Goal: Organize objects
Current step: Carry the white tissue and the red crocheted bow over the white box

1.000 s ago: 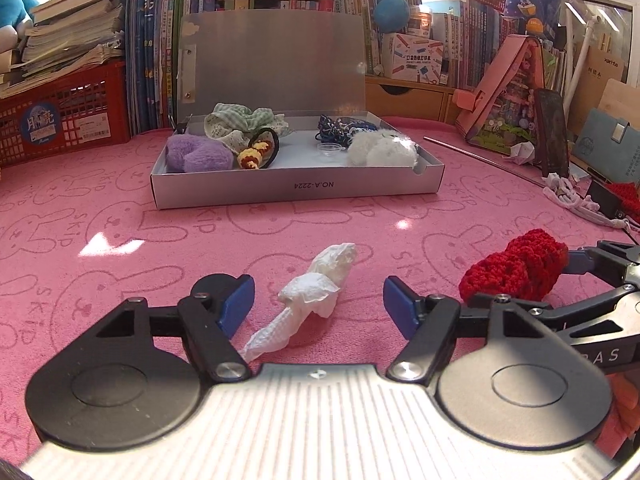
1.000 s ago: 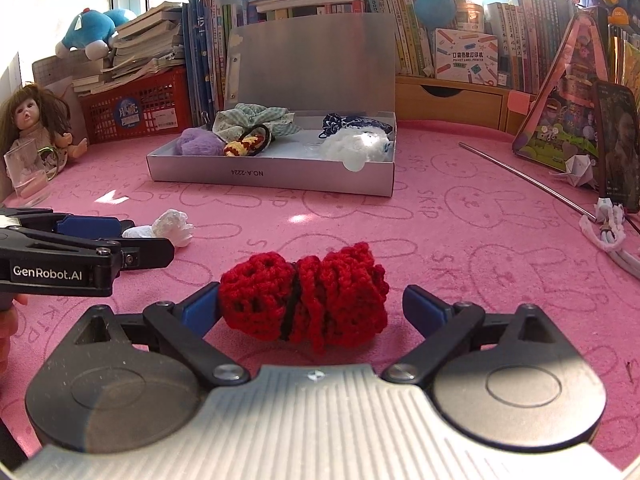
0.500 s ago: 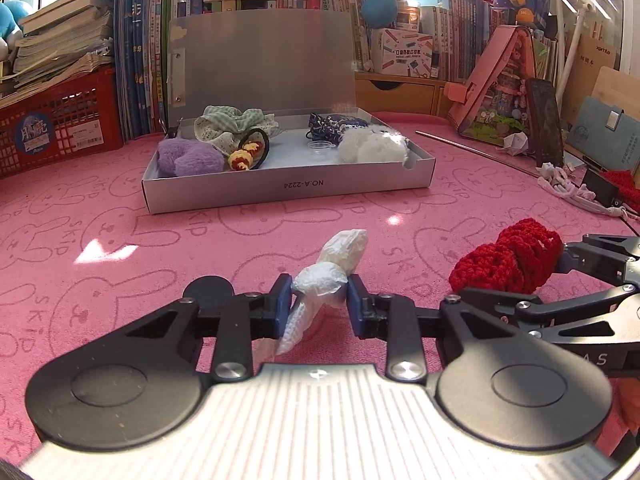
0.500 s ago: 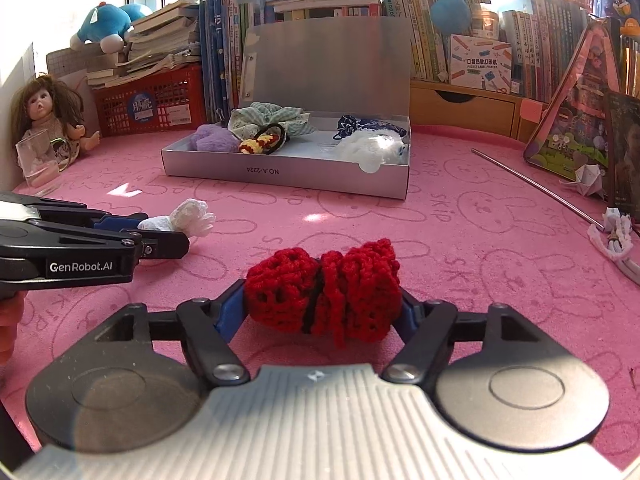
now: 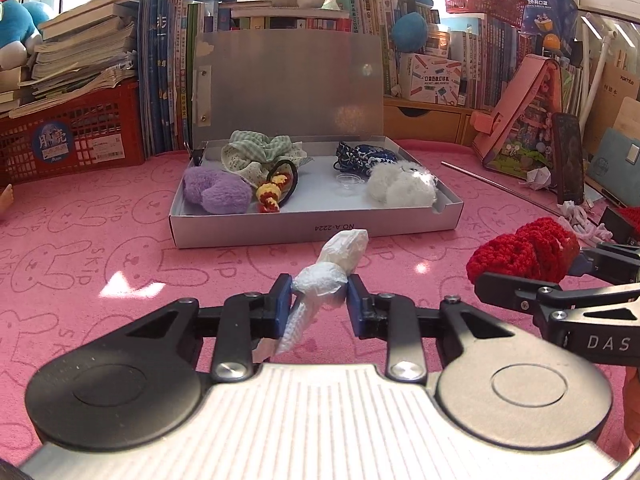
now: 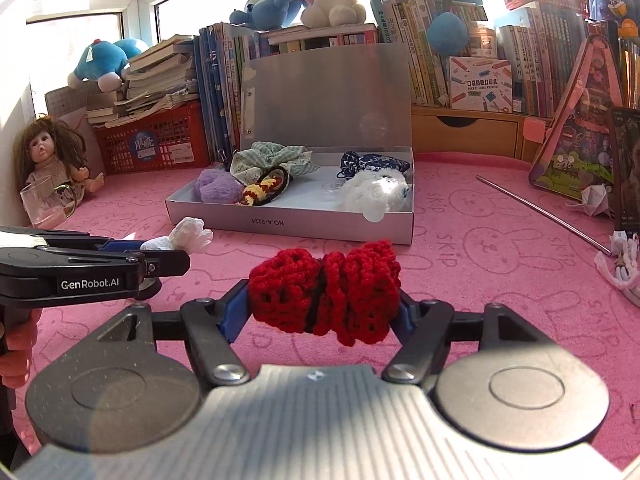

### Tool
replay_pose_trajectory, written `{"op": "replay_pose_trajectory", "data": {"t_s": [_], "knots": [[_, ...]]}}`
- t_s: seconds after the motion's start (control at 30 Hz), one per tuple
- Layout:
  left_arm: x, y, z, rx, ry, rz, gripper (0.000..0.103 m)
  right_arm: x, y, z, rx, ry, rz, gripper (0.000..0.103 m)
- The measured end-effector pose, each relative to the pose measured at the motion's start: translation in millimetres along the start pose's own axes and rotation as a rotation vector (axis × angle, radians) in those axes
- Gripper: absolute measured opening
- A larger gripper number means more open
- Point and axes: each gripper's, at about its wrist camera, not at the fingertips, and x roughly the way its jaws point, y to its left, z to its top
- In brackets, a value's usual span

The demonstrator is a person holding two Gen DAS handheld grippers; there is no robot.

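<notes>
My left gripper (image 5: 319, 298) is shut on a white crumpled scrunchie (image 5: 336, 266) and holds it above the pink mat; it also shows in the right wrist view (image 6: 188, 236). My right gripper (image 6: 323, 304) is shut on a red crocheted scrunchie (image 6: 324, 292), also lifted; it shows at the right of the left wrist view (image 5: 524, 254). Ahead stands an open white box (image 5: 316, 228) with its lid up, holding a purple fluffy scrunchie (image 5: 216, 190), a green checked one (image 5: 260, 152), a dark blue one (image 5: 364, 156) and a white fluffy one (image 5: 400, 184).
A red basket (image 5: 72, 136) with stacked books stands back left, bookshelves behind the box. A doll (image 6: 48, 164) and a glass (image 6: 40, 204) sit at far left. A metal rod (image 6: 540, 208), a pink toy house (image 5: 524, 128) and white cord (image 6: 620, 264) lie right.
Both grippers closed, the left on the white scrunchie and the right on the red one, then lifted them off the mat and moved a little toward the box.
</notes>
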Motion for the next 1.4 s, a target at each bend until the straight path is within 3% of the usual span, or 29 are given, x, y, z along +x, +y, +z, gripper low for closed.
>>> {"op": "replay_pose_trajectory", "data": {"t_s": [0.2,0.77,0.97,1.4], "knots": [[13.8,14.8,24.6,-0.059,-0.005,0.020,0.034,16.3,-4.3,26.9,0.022,-0.015,-0.008,0.071],[74.2,43.4,72.3,-0.104,-0.032,0.098,0.035,91.3,-11.1,81.6,0.112,0.012,0.011,0.071],[95.8,50.5,72.1,-0.121,-0.014,0.111,0.035,111.8,-14.5,88.2,0.161,0.021,0.029,0.071],[122.5,55.8,77.7,-0.100,0.010,0.121,0.035,136.5,-11.9,89.2,0.125,0.042,0.026,0.071]]}}
